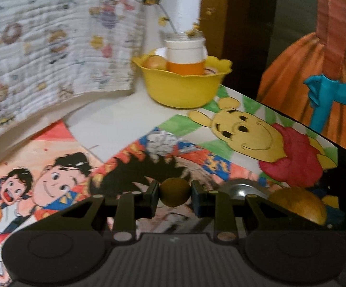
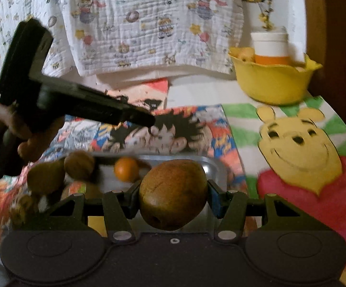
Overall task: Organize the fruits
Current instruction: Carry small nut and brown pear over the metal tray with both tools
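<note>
My left gripper (image 1: 175, 195) is shut on a small round brown fruit (image 1: 175, 195) and holds it above the cartoon drawings. My right gripper (image 2: 173, 195) is shut on a large brown pear-shaped fruit (image 2: 173, 195) above a steel tray (image 2: 208, 167). An orange fruit (image 2: 126, 169) and two brown fruits (image 2: 79, 167) lie in or by the tray. A yellow bowl (image 1: 182, 88) at the back holds a pale fruit (image 1: 155, 62) and a white-and-orange jar (image 1: 185, 55). The bowl also shows in the right wrist view (image 2: 272, 85). The left gripper's body (image 2: 77, 102) crosses the right wrist view at left.
Cartoon drawings, one of a yellow bear (image 2: 299, 143), cover the table. A printed white cloth (image 2: 137, 24) hangs at the back. An orange skirt and a teal object (image 1: 328, 93) are beyond the table's right edge. A brown rounded fruit (image 1: 297, 205) sits by the steel tray (image 1: 240, 189).
</note>
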A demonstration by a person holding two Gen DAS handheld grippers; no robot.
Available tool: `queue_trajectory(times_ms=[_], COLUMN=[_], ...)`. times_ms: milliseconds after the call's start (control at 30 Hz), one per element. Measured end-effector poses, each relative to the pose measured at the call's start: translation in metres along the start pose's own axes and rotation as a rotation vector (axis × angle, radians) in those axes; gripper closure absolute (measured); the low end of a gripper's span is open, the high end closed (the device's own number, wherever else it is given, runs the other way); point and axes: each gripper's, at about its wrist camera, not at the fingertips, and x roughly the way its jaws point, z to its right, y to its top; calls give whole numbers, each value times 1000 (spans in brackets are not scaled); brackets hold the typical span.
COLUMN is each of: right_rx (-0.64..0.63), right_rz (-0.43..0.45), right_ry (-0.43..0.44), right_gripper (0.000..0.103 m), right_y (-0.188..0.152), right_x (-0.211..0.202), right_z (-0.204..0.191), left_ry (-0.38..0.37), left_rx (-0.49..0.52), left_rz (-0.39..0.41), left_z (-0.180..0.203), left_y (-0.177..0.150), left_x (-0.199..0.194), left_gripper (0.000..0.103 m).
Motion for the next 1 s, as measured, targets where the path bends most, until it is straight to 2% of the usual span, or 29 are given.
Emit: queue_trajectory(times_ms=[167,467,767,1000], right_rx=[-13,-99,-292,-351], right_rz=[-6,20,24,28], right_ry=[-46,-99,-151,-160], right_gripper=[45,45,45,45], right_y=[-22,-33,-45,-50], right_x=[-12,-16,-12,-10], right_z=[-3,-10,-27,-32], left_ry=[-37,-55,-59,-56], left_rx=[46,153,203,205], left_rz=[-21,-65,-120,-148], left_z=[20,49,59,60], left_y=[-7,-17,-19,-19], left_x=[9,20,27,33], left_gripper=[72,72,72,72])
